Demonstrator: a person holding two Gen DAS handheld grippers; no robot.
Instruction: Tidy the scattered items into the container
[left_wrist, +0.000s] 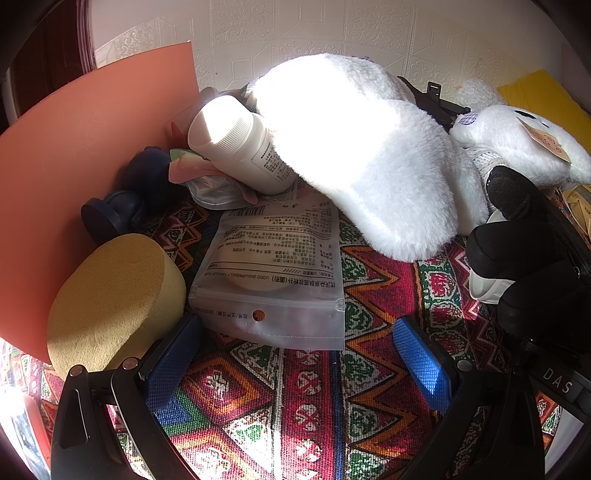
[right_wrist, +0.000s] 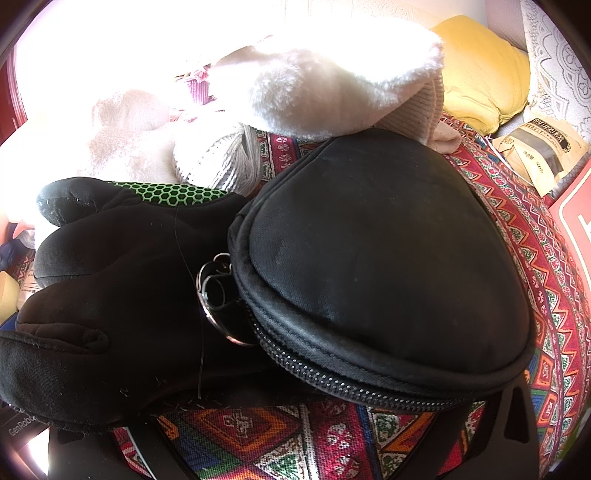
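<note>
the left gripper (left_wrist: 295, 365) is hovering low over the patterned cloth (left_wrist: 295, 424) with its blue-padded fingers (left_wrist: 421, 363) spread wide and holding nothing. just ahead of the fingertips a frosted zip pouch of makeup puffs (left_wrist: 273, 277) is lying flat, its hang-hole edge nearest the gripper. a yellow sponge (left_wrist: 114, 299) is sitting just beside the left finger, against an orange board (left_wrist: 85, 155). further back a white pill bottle (left_wrist: 240, 147) is lying on its side on crumpled sachets (left_wrist: 207, 177), partly tucked under a white plush toy (left_wrist: 369, 155), and a dark blue toy (left_wrist: 140, 192) is resting by the board.

in the right wrist view a black zip pouch (right_wrist: 388, 266) is filling most of the frame, its zipper edge right at the camera and a metal key ring (right_wrist: 218, 295) at its side. a black gloved hand (right_wrist: 110, 295) is lying beside it. the right gripper's fingers are hidden under the pouch, so whether they are spread or pinching cannot be told. a yellow cushion (right_wrist: 484, 70) and a paper food bag (right_wrist: 539, 151) are lying beyond it.

no open container is plainly showing; the black pouch may be it, but that is a guess. the step in hand looks like the left gripper lining up on the puff pouch. the next move would call for sliding one finger under the thin near edge and closing gently, since the flat slick film could slip or drag on the cloth.
</note>
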